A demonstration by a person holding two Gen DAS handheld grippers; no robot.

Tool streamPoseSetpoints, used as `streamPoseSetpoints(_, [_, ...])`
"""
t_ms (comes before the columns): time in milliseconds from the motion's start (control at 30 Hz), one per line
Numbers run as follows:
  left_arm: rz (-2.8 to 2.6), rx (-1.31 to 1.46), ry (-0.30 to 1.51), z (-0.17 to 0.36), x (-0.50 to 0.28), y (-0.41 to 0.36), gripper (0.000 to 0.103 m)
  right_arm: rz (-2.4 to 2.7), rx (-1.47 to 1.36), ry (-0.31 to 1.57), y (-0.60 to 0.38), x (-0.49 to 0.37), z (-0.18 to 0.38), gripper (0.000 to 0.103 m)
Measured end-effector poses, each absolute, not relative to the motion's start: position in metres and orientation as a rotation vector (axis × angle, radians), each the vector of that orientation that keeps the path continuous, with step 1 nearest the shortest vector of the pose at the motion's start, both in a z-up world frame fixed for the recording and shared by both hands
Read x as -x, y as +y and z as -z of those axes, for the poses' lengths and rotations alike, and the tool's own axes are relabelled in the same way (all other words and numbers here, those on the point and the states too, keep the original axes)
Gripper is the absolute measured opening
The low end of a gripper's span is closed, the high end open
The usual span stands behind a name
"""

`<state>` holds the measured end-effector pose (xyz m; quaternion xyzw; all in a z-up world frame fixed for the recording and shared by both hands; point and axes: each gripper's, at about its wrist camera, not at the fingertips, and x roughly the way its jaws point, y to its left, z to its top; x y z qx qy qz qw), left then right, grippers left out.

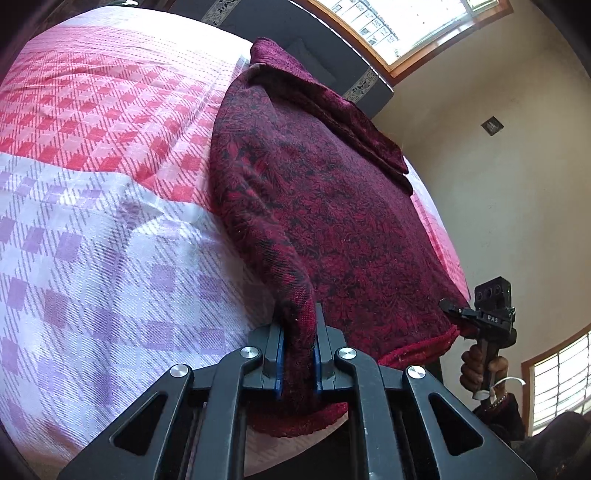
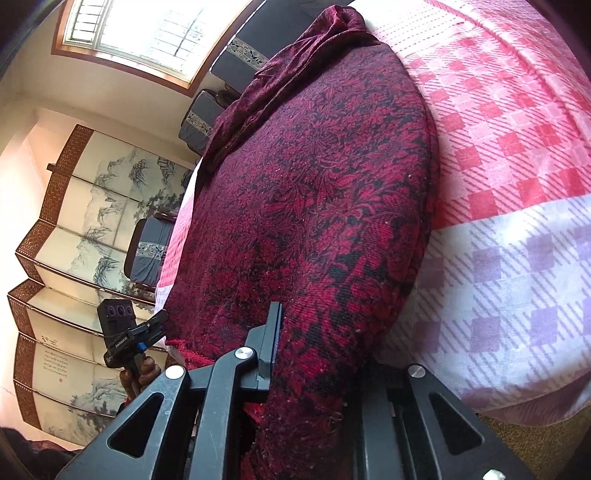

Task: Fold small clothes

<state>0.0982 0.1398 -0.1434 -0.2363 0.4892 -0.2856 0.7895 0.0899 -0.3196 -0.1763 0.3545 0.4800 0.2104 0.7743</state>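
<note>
Pinching the near hem of the red garment (image 1: 314,192) lying on the checked bedspread (image 1: 92,221), the left gripper (image 1: 298,332) and right gripper (image 2: 295,332) are both clamped on cloth. A thin bite could slip during the lift, leaving the fold crooked.

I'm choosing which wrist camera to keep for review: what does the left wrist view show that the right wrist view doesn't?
Left wrist only: the left gripper shut on the garment's hem, and a wall switch plate.
Right wrist only: a painted folding screen and the right gripper gripping the cloth.
Both: the maroon floral garment on the checked bedsheet, and a window.
</note>
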Motion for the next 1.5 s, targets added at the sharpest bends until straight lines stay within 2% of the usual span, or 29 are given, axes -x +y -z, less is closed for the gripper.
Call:
streamPoseSetpoints(100, [0.601, 0.475, 1.034, 0.135, -0.093, 0.143, 0.014, -0.471, -0.773, 1.037, -0.32, -0.089, 0.176, 0.01])
streamPoseSetpoints(133, [0.582, 0.448, 1.034, 0.132, -0.092, 0.145, 0.018, -0.476, -0.765, 1.038, -0.321, -0.09, 0.176, 0.01])
streamPoseSetpoints(300, [0.553, 0.432, 1.039, 0.122, -0.089, 0.159, 0.063, -0.506, -0.761, 1.048, -0.322, -0.095, 0.176, 0.011])
streamPoseSetpoints(333, [0.564, 0.445, 1.048, 0.124, -0.09, 0.16, 0.068, -0.512, -0.76, 1.05, -0.322, -0.096, 0.176, 0.01])
streamPoseSetpoints(500, [0.744, 0.545, 1.111, 0.131, -0.099, 0.153, 0.079, -0.531, -0.756, 1.054, -0.321, -0.099, 0.177, 0.011])
streamPoseSetpoints(567, [0.791, 0.559, 1.112, 0.132, -0.1, 0.141, 0.079, -0.536, -0.751, 1.054, -0.319, -0.099, 0.177, 0.011])
streamPoseSetpoints(667, [0.781, 0.51, 1.084, 0.129, -0.101, 0.124, 0.078, -0.536, -0.751, 1.056, -0.316, -0.1, 0.177, 0.011])
streamPoseSetpoints(700, [0.765, 0.502, 1.074, 0.128, -0.102, 0.121, 0.067, -0.533, -0.747, 1.059, -0.315, -0.101, 0.177, 0.011])
streamPoseSetpoints(733, [0.737, 0.477, 1.071, 0.129, -0.102, 0.117, 0.053, -0.531, -0.743, 1.058, -0.314, -0.1, 0.177, 0.011])
streamPoseSetpoints(767, [0.687, 0.429, 1.076, 0.13, -0.102, 0.114, 0.018, -0.526, -0.742, 1.054, -0.312, -0.1, 0.176, 0.011])
streamPoseSetpoints(800, [0.638, 0.396, 1.075, 0.132, -0.102, 0.112, 0.011, -0.523, -0.74, 1.051, -0.311, -0.1, 0.176, 0.011])
streamPoseSetpoints(933, [0.569, 0.357, 0.996, 0.119, -0.09, 0.113, 0.011, -0.505, -0.711, 1.044, -0.309, -0.096, 0.171, 0.008])
streamPoseSetpoints(1200, [0.533, 0.219, 0.747, 0.046, -0.086, 0.093, 0.011, -0.59, -0.78, 0.922, -0.317, -0.108, 0.128, 0.008])
streamPoseSetpoints(1500, [0.49, 0.258, 0.671, -0.019, -0.163, 0.081, 0.011, -0.644, -0.783, 0.767, -0.341, -0.164, 0.058, 0.008])
